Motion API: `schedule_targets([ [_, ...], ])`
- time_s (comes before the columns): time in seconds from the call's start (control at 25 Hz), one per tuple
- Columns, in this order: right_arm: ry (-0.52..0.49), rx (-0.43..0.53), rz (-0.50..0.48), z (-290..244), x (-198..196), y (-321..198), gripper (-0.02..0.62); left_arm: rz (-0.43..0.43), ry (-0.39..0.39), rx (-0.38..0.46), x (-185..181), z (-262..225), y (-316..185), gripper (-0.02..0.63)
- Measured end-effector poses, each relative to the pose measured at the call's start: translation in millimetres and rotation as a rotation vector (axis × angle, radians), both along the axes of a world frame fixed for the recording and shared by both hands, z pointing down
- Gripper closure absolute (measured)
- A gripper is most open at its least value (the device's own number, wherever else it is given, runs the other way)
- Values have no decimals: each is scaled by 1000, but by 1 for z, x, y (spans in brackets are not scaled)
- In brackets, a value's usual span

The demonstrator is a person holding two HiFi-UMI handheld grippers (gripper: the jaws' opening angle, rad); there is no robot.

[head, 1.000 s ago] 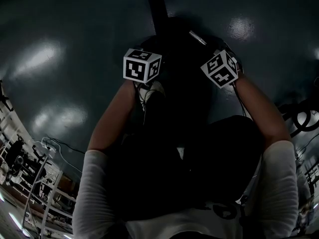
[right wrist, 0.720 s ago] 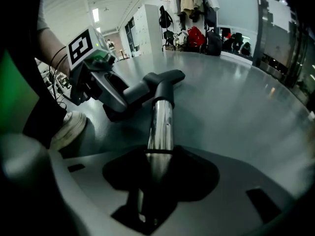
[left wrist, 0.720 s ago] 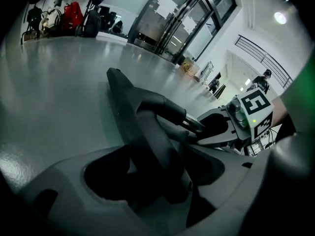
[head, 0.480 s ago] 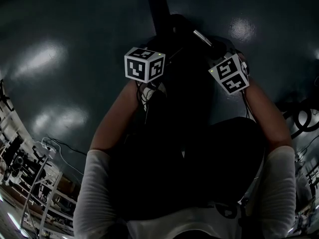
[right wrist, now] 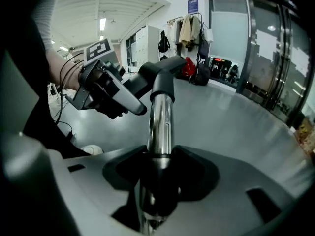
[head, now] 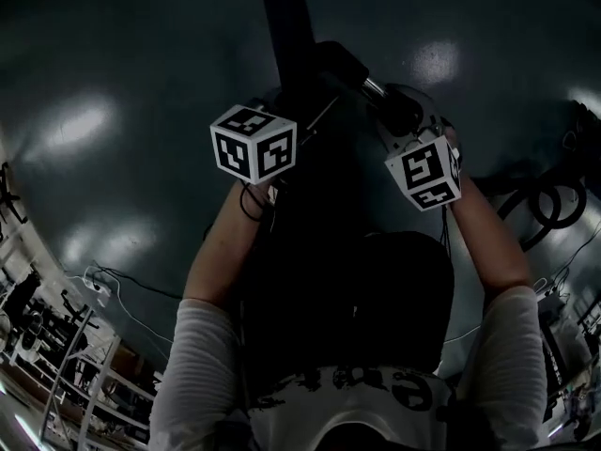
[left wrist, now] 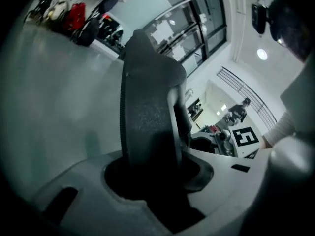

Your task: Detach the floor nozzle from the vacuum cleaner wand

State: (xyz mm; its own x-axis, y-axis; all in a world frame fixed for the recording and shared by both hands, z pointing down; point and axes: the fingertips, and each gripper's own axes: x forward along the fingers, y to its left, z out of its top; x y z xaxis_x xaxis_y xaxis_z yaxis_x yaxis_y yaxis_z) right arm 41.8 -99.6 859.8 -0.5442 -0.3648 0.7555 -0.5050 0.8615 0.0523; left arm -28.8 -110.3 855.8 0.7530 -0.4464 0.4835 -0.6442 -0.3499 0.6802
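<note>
Left gripper point(left wrist: 147, 181) - jaws just closing - clamps the dark floor nozzle point(left wrist: 147, 107). Right gripper point(right wrist: 157, 176) grips the chrome wand point(right wrist: 160, 122). Blue sign point(right wrist: 193, 5) at upper centre, print too small to read.

You are holding two grippers. The left gripper point(left wrist: 152, 183) has just been closing its jaws, and they are gripping the one floor nozzle point(left wrist: 147, 107). The right gripper point(right wrist: 158, 181) is clamping the one wand point(right wrist: 160, 122). Two cubes are showing: the left marker cube point(head: 254, 144) and the right marker cube point(head: 424, 172). One person point(left wrist: 240, 110) is standing in the background.
</note>
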Motion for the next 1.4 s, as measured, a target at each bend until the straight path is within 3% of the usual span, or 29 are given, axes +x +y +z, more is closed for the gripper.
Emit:
schedule_targets([
  [0.16,-66,52,29,-121,-3,9,410,115,-57,81,2,-124,6,486],
  [0.32,-106,75,72,-234,-8,12,410,161,-111,182,2,-252,8,491],
  [0.6,-86,59,145,-445,20,43,413,273,-151,266,45,-482,45,489],
  [0.84,-92,119,170,-585,53,95,413,326,-219,392,84,-629,101,489],
  [1.08,-84,205,184,-682,73,161,413,302,-240,515,103,-730,172,489],
  [1.4,-115,233,189,-719,97,221,413,255,-308,668,133,-777,232,488],
])
